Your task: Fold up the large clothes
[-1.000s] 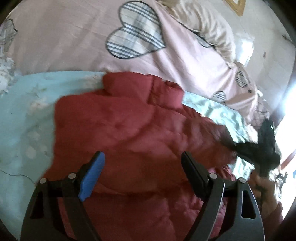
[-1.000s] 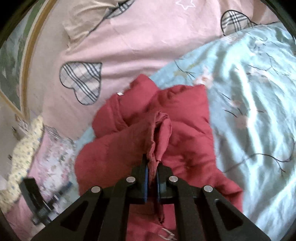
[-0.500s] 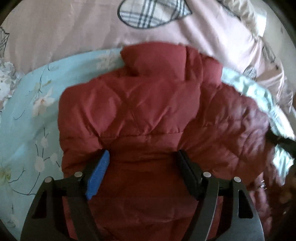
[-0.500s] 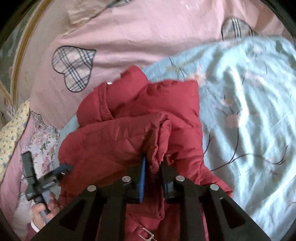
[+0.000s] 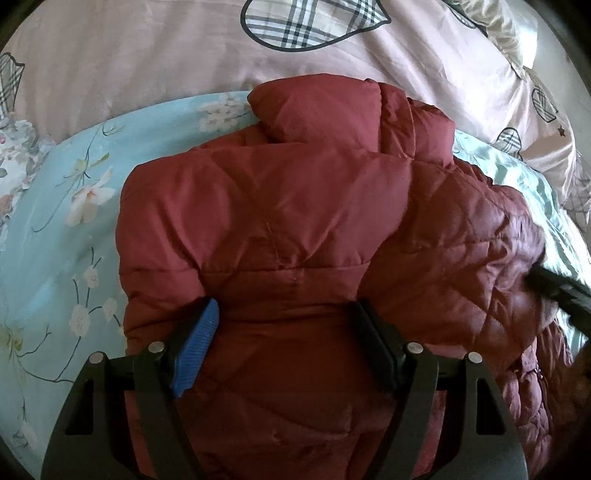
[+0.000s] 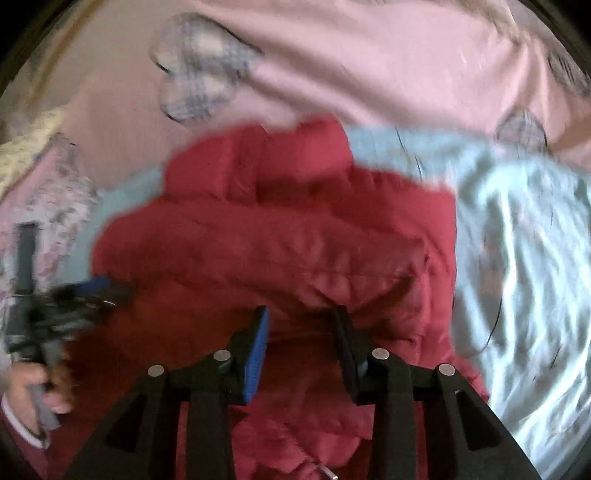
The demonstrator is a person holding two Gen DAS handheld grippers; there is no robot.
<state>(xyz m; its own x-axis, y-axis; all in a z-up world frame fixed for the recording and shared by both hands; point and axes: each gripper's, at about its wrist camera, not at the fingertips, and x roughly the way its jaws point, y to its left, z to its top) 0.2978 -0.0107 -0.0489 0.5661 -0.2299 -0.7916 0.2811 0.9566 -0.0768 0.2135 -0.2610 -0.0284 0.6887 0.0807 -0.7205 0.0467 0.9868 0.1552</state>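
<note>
A dark red quilted jacket lies partly folded on a light blue floral sheet, collar toward the far side. My left gripper is open, its fingers resting on the jacket's near part, nothing pinched. In the blurred right wrist view the jacket fills the middle. My right gripper is open over the jacket's folded edge, holding nothing. The left gripper also shows at the left of that view, and the right one shows as a dark shape at the right edge of the left wrist view.
A pink quilt with plaid hearts lies beyond the jacket. A pillow sits at the far right. A pink floral cloth lies at the left. The blue sheet spreads to the right.
My right gripper has opened and let go of the jacket fold it held. My left gripper has moved down onto the jacket and stayed open.
</note>
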